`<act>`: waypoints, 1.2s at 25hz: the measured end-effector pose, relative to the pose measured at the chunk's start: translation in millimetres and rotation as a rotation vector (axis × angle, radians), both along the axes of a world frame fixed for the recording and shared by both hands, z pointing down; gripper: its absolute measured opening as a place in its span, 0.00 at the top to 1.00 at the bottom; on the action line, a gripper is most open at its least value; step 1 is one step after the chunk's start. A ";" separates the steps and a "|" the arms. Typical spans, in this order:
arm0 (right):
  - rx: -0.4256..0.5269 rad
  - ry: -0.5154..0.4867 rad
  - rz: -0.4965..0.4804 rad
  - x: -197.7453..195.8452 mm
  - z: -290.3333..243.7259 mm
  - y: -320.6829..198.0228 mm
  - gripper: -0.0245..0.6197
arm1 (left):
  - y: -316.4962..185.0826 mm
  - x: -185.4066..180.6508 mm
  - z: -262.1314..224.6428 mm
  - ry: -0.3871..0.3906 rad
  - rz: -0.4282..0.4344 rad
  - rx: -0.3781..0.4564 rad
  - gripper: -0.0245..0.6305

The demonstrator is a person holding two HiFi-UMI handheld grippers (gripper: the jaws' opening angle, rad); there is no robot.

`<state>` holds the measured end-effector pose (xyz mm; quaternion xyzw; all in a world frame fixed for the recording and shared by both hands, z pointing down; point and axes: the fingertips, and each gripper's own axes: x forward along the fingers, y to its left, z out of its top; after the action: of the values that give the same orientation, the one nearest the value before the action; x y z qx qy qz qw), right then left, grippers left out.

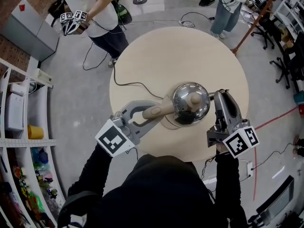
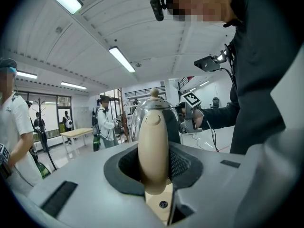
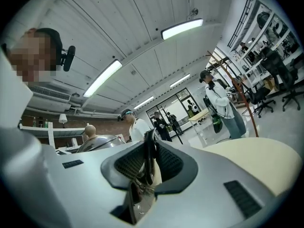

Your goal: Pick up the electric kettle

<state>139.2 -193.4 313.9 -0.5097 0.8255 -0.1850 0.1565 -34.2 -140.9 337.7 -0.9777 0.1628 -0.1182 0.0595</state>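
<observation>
A shiny steel electric kettle (image 1: 190, 101) with a beige knob hangs above the round beige table (image 1: 180, 51). Its beige handle (image 1: 159, 110) points left and sits between the jaws of my left gripper (image 1: 142, 113), which is shut on it. The left gripper view shows that handle (image 2: 153, 146) pressed between the pads, with the kettle body (image 2: 173, 120) behind. My right gripper (image 1: 219, 95) touches the kettle's right side. In the right gripper view a thin dark edge of the spout (image 3: 151, 156) is clamped between the pads, and the lid (image 3: 97, 142) shows at left.
The kettle's round base (image 1: 167, 123) lies on the table under the kettle, and its black cord (image 1: 128, 84) runs off the left edge. White shelves (image 1: 19, 113) stand at left. One person (image 1: 95, 8) stands beyond the table, another (image 1: 228, 4) at top right.
</observation>
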 end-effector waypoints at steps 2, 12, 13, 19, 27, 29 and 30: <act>0.021 0.003 -0.005 -3.0 -12.5 4.2 0.84 | 2.4 -3.5 -10.0 0.007 0.013 0.027 0.82; 0.101 -0.020 -0.022 -12.9 -58.7 23.1 0.84 | 14.0 -20.9 -48.7 0.079 0.001 0.012 0.81; 0.111 -0.022 -0.023 -13.9 -63.3 24.5 0.84 | 15.0 -22.3 -52.3 0.091 0.002 0.007 0.81; 0.185 0.039 -0.020 -18.5 -88.0 36.4 0.84 | 15.1 -26.6 -64.1 0.186 0.030 -0.039 0.81; 0.227 0.085 -0.036 -19.7 -91.4 41.1 0.84 | 12.7 -27.3 -66.4 0.216 0.068 -0.058 0.81; 0.242 0.105 -0.039 -21.0 -93.3 42.9 0.84 | 12.9 -27.8 -68.6 0.219 0.074 -0.061 0.81; 0.247 0.106 -0.043 -21.3 -94.3 43.5 0.84 | 13.2 -28.1 -70.0 0.219 0.076 -0.063 0.81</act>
<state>117.9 -150.0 219.6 -0.4776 0.8599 -0.0579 0.1704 -62.3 -127.7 267.7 -0.9917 0.1273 -0.0132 0.0153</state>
